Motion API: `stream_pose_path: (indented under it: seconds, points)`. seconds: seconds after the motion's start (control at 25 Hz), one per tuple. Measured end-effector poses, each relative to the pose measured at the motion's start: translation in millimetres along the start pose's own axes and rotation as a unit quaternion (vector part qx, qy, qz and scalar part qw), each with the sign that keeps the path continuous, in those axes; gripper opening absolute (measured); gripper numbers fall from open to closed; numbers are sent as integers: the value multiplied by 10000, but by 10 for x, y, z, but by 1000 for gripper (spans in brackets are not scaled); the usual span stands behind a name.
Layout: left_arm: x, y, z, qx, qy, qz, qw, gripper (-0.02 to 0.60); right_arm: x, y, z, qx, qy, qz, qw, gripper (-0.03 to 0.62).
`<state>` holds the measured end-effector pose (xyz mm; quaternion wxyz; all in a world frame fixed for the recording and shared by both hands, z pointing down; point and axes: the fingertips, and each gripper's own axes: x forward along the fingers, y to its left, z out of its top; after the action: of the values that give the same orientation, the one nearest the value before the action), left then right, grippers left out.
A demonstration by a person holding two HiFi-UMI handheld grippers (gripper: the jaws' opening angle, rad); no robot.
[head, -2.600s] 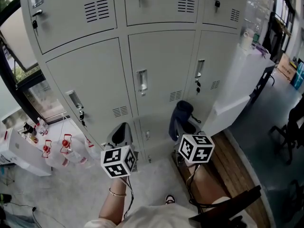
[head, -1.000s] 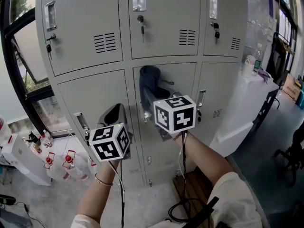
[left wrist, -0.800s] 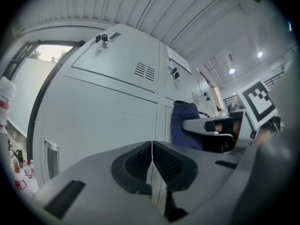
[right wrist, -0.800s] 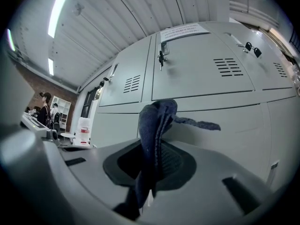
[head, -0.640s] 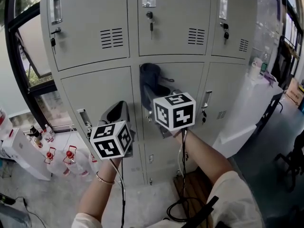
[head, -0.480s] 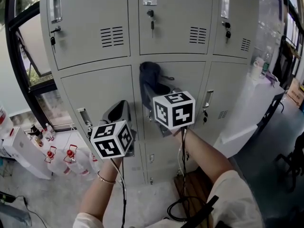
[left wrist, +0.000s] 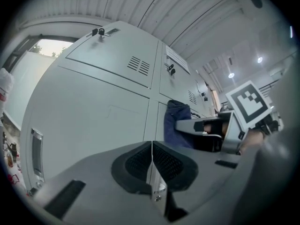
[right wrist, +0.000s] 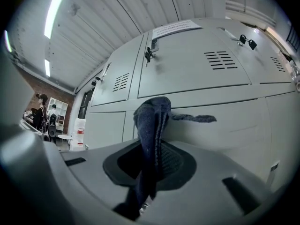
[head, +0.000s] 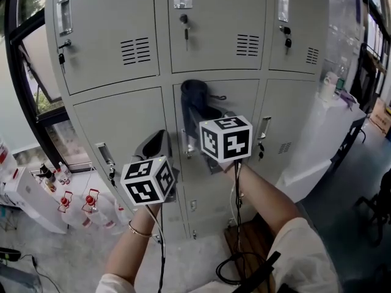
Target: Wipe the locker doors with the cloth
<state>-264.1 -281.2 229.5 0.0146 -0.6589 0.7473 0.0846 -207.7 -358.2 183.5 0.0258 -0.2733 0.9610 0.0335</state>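
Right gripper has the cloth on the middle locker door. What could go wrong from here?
1. The cloth is pinched only by a narrow fold in the right gripper; pressing hard on the middle door could pull it out.
2. Its loose tail hangs free and might snag the door handle lower on that door.
3. The left gripper, shut and empty, sits near the neighbouring door's hanging key and may knock it.
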Motion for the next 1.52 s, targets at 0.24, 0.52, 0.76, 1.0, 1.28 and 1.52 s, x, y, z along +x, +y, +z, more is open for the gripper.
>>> stream_pose_path:
  seconds: [0.24,0.52,0.76,1.0,1.28,1.52]
  points:
    - [142,-310,-29,187,15,-218,9996,9,-108,-272,21,-6,-32,-132,9999,46]
    - [358,-692,-126,118,34,-446,9989,9,-292,-717,21,24,-73,-345,9994,46]
    - [598,-1084,-187,43,63,-684,9976,9,-498,-1191,-5,44,-69,-591,9982,46]
    - [834,-1485,-288,65,126,-951,9954,9,-710,-1673,-44,88,-71,-868,9962,46]
    - [1094,-1917,-445,28,228,-1263,9917,9,-932,-2214,-52,38,-68,-1185,9929,46]
    - [1297,-2350,-563,-88,282,-1566,9872,9,-1107,-2650,-93,38,-49,-1448,9894,46]
